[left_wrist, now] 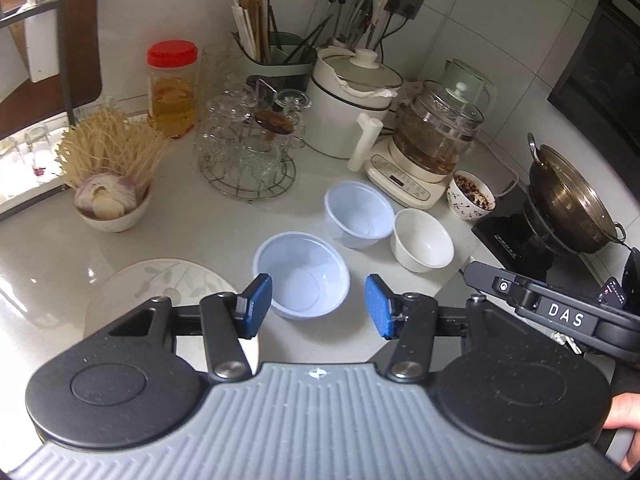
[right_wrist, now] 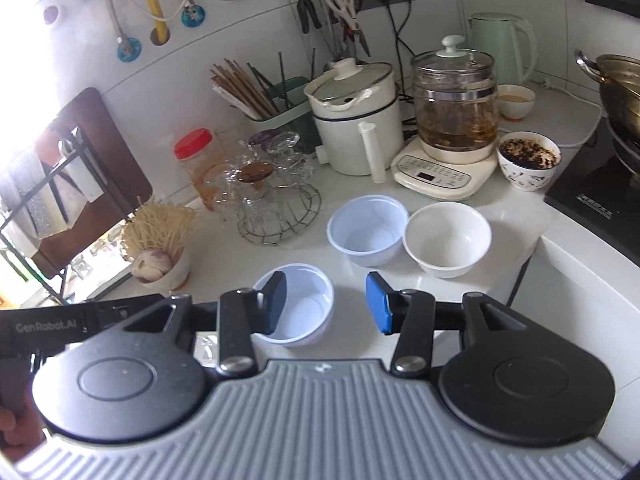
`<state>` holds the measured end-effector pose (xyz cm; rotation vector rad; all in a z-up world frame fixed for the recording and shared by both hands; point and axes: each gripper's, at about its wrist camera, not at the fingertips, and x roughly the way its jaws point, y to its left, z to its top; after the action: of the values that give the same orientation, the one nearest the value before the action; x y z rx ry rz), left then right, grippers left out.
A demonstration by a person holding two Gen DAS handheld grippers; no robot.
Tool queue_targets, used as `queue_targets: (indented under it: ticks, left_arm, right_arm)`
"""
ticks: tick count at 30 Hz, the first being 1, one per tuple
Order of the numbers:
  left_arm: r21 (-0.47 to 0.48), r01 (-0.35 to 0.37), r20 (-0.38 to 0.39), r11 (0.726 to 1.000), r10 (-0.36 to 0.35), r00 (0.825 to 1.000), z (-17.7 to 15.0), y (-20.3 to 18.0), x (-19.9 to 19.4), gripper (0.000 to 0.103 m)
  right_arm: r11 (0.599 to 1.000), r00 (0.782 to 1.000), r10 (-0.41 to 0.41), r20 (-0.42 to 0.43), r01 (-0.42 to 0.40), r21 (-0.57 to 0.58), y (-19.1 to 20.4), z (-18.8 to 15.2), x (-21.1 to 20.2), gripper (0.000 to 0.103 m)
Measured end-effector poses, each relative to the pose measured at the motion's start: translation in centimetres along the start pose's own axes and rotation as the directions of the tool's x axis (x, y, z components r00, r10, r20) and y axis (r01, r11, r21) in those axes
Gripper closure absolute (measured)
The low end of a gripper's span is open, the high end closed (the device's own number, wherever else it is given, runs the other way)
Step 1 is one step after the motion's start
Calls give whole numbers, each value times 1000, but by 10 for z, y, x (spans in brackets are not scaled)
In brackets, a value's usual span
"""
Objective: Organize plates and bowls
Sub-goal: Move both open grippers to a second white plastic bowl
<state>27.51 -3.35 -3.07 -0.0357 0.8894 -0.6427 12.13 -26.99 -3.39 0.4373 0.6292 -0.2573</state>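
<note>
Near bowl: pale blue bowl (left_wrist: 301,274) on the table (left_wrist: 200,236), just ahead of both grippers.
Left hand-held gripper (left_wrist: 319,305): jaws apart, empty, bowl straight ahead.
Right hand-held gripper (right_wrist: 326,302): jaws apart, empty, bowl lies left of centre.
Likelier taker: left, by my reckoning.

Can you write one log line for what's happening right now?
left gripper: open, empty | right gripper: open, empty | nearest plastic bowl: on counter, untouched
</note>
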Motion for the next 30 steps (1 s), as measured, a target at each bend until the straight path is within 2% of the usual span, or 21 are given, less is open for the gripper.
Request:
queue_targets:
  ticks: [14,30]
  left_arm:
    - [45,46,-68,998,-43,997,30,-37,65,45]
    - [10,-5,-113,1000,6,994,84,-40,141,45]
  right_arm:
    - [999,999,-43,-26,44,27,-42,25,30,55]
    - [999,997,-9,-73,13,50,-73,70,102,55]
